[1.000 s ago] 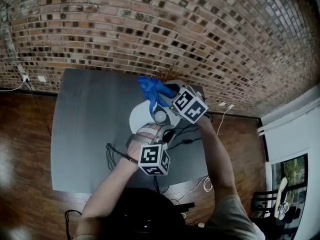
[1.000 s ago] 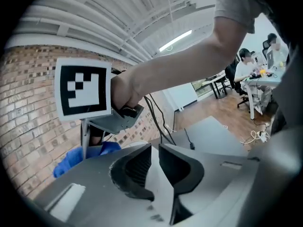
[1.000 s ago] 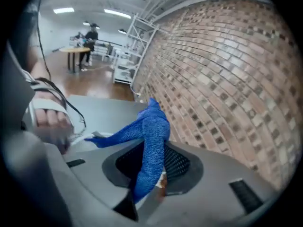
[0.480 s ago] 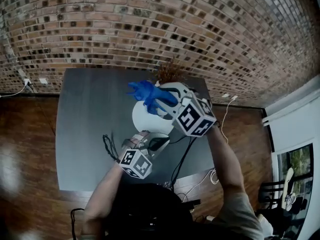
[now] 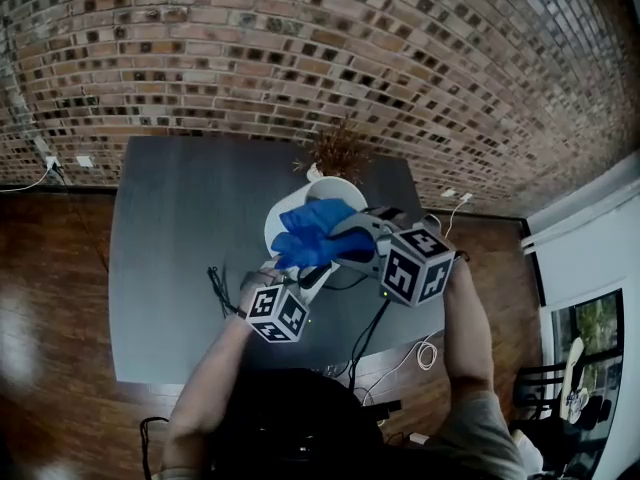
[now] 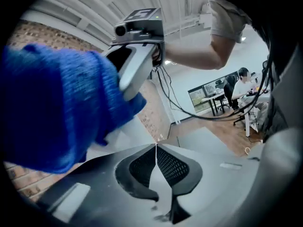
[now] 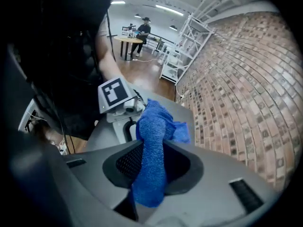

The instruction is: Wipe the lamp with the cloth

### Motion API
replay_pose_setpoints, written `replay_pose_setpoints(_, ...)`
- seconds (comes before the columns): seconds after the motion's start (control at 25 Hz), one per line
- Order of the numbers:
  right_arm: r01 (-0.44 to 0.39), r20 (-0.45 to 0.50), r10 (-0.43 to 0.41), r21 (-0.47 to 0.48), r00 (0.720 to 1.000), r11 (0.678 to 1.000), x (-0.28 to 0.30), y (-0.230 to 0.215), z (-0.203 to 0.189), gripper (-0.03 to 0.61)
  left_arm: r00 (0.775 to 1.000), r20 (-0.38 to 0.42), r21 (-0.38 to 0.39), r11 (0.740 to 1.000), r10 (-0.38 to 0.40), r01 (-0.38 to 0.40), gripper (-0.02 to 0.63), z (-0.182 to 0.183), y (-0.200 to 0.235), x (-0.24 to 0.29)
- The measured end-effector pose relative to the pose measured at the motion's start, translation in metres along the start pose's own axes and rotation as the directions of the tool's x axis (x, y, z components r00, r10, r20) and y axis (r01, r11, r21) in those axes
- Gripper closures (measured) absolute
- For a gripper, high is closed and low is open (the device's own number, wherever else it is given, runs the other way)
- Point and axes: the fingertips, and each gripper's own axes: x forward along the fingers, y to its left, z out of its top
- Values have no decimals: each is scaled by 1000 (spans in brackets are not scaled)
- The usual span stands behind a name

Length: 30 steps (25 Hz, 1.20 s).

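Right tongs clamped on blue cloth; cloth seen over near side of white lamp, mid-tabletop. Left tongs fully closed, nothing gripped, near lamp. Risks judged: lamp left unbraced, could be tipped by hard wipe; cloth pinched by 1 fold, could be dragged out; cables could be snagged.

The head view looks steeply down from high above the counter, the left gripper view from close behind its fingers, the right gripper view likewise behind its fingers, and all three share the blue cloth, between the right fingers and beyond the left ones.
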Motion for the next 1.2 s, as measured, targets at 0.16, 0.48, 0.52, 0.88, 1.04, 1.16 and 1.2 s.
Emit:
replay_pose_setpoints(0.16,135,128,-153,144,980,980,-54,-15,-5,469,1000,-14,2,1000,-15,15,600,-7,-5,0)
replay_pose_setpoints(0.48,299,186,-531,655,827,694,-32,-41,9,469,999,-28,33,999,-28,29,600,-16,-10,-2)
replay_pose_setpoints(0.52,279,181,-540,699,822,659,-16,-35,1,469,999,-31,34,999,-31,32,600,-18,-11,-3)
replay_pose_setpoints(0.88,103,93,-871,982,482,161,-49,-31,-103,469,996,68,5,998,65,-66,600,19,11,-24)
replay_pose_setpoints(1.04,99,156,-885,970,439,220,-46,-26,-88,469,974,161,-4,987,159,-160,600,76,46,-37)
replay_pose_setpoints(1.16,121,178,-882,960,436,254,-46,-23,-86,469,994,20,93,990,106,-108,600,69,42,-13)
replay_pose_setpoints(1.2,126,183,-879,957,441,263,-46,-23,-87,469,996,-22,119,989,92,-89,609,65,39,-7)
